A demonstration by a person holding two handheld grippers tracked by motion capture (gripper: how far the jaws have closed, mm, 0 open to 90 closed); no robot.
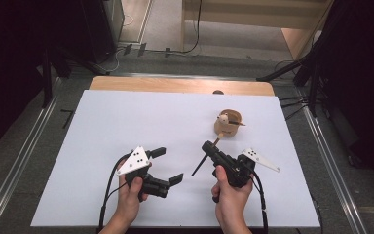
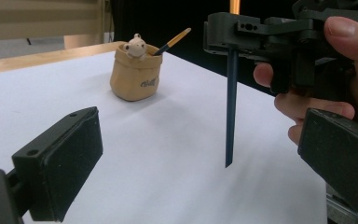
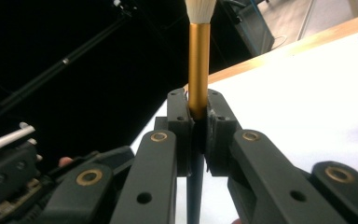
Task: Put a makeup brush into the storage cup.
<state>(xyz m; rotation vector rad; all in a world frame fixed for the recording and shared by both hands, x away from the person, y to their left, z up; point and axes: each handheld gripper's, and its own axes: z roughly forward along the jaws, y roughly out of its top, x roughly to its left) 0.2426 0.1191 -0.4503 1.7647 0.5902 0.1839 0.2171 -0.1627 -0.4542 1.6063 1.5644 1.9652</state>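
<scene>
My right gripper (image 1: 207, 146) is shut on a paintbrush (image 1: 199, 166) with a dark handle, a gold ferrule and white bristles. In the right gripper view the jaws (image 3: 198, 106) pinch the brush (image 3: 199, 60) just below its ferrule. The left gripper view shows the handle (image 2: 231, 107) hanging tip-down above the table under the right gripper (image 2: 242, 30). My left gripper (image 1: 168, 165) stands open and empty to the left of the brush, jaws wide apart (image 2: 201, 144). A tan sack-shaped brush pot (image 1: 228, 124) (image 2: 135, 74) with a small animal figure holds a second brush (image 2: 172, 41).
A white sheet (image 1: 126, 117) covers the table, with a wooden strip (image 1: 175, 85) along its far edge. Dark stands and cables lie on the floor beyond and to both sides.
</scene>
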